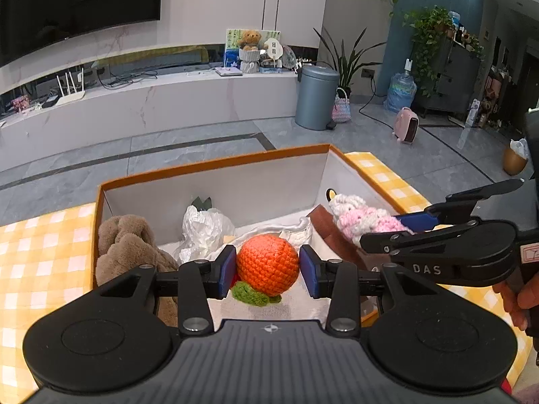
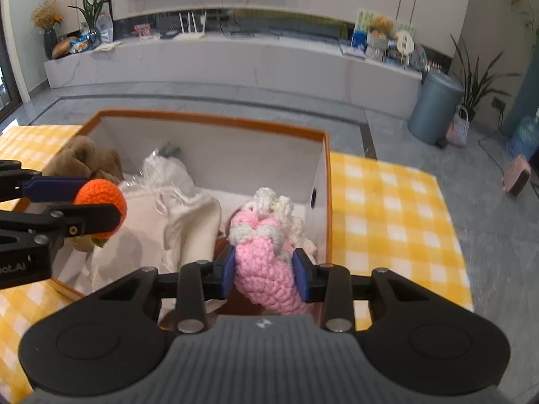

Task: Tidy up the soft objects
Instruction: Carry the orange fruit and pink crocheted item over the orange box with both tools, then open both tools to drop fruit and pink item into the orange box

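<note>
Yellow-checked table [image 2: 387, 202] carries orange-rimmed box [image 2: 215, 122]; grey tiled floor [image 1: 202, 141]. Left tongs [image 1: 267, 267] grip crocheted orange [image 1: 267, 264]; right tongs [image 2: 263, 274] grip pink crocheted toy [image 2: 266, 266].

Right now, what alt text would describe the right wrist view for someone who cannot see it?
The right tool grips a pink and cream crochet toy above an orange-rimmed box of soft things. At left, the left tool holds an orange crochet ball over the same box, on a yellow checked cloth.

White letters "DAS" stand on the right gripper [image 1: 404, 227]; partial letters "ot.AI" show on the left gripper [image 2: 97, 208].
</note>
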A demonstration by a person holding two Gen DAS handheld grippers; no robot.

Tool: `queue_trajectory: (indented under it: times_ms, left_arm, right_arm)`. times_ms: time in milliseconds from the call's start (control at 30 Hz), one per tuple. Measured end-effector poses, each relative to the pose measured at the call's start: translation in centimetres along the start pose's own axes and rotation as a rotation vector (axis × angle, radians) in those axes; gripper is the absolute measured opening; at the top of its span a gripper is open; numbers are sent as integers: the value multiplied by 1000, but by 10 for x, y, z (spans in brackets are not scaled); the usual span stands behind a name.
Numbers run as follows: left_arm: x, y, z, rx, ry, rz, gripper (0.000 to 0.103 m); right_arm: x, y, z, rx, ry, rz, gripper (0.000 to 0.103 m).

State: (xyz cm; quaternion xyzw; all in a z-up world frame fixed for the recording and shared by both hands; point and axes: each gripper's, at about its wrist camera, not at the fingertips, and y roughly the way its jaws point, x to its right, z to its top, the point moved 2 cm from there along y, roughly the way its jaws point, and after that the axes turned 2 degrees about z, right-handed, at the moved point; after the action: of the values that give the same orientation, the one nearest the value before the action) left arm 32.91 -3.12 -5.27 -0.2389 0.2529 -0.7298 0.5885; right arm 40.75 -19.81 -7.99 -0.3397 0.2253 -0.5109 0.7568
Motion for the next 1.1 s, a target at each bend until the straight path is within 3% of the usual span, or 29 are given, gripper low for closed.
queue_trajectory:
  times_ms: [200, 567, 700, 900, 967, 1100]
  left_arm:
    - [1, 10, -3, -28, 18, 10, 46]
    - [1, 15, -6, -57, -1, 13, 47]
    - [-1, 9, -4, -48, -25, 9, 61]
    - [-4, -18, 4, 6, -81, -13, 79]
    - [-5, -30, 7, 27, -87, -15, 79]
    - [-6, -63, 14, 90, -117, -33, 80]
  right_arm:
    - [-3, 11, -2, -31, 4, 10, 41]
    - [-5, -21, 1, 35, -33, 20, 55]
    - [-6, -34, 2, 53, -46, 14, 56]
    - [-1, -61, 3, 95, 6, 9, 69]
    - [1, -72, 4, 109, 28, 10, 76]
    - [-1, -104, 2, 153, 65, 29, 80]
